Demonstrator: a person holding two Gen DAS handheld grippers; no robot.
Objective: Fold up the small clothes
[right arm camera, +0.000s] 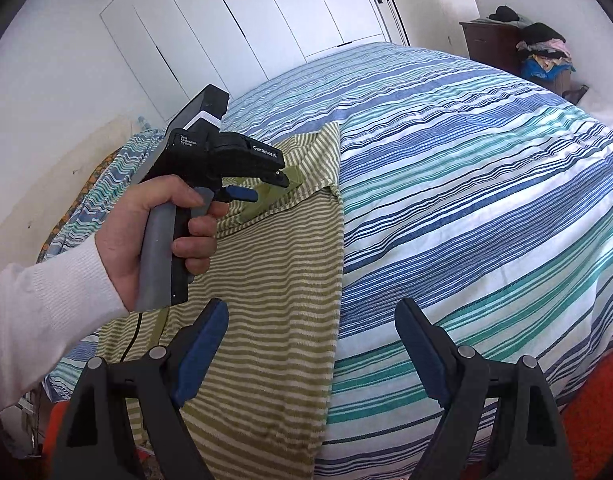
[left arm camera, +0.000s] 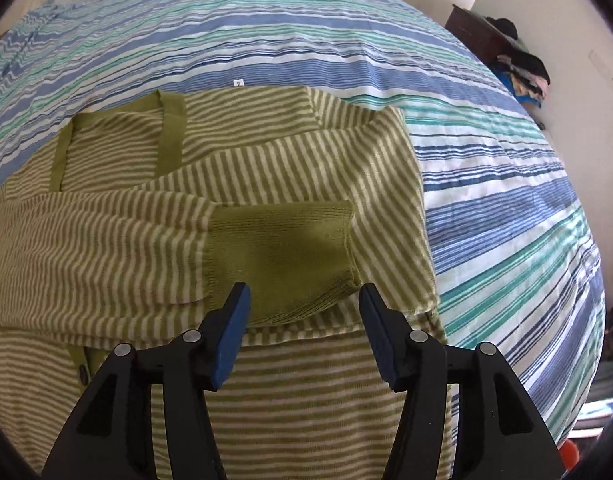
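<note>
A green-and-white striped cardigan (left arm camera: 266,152) lies flat on the bed, its sides folded in. One sleeve is laid across the body, and its plain olive cuff (left arm camera: 282,248) rests just ahead of my left gripper (left arm camera: 306,292). That gripper is open, its blue pads (left arm camera: 236,332) on either side of the cuff's near edge without pressing it. In the right wrist view, a hand (right arm camera: 154,232) in a white sleeve holds the left gripper (right arm camera: 266,186) over the cardigan (right arm camera: 266,280). My right gripper (right arm camera: 312,308) is open and empty above the cardigan's right edge.
The bed carries a blue, teal and white striped cover (right arm camera: 466,200) with wide bare areas right of the cardigan. A dark dresser (right arm camera: 490,40) piled with clothes (right arm camera: 542,52) stands at the far right. White closet doors (right arm camera: 266,20) are behind the bed. Something orange (right arm camera: 598,400) sits by the near bed edge.
</note>
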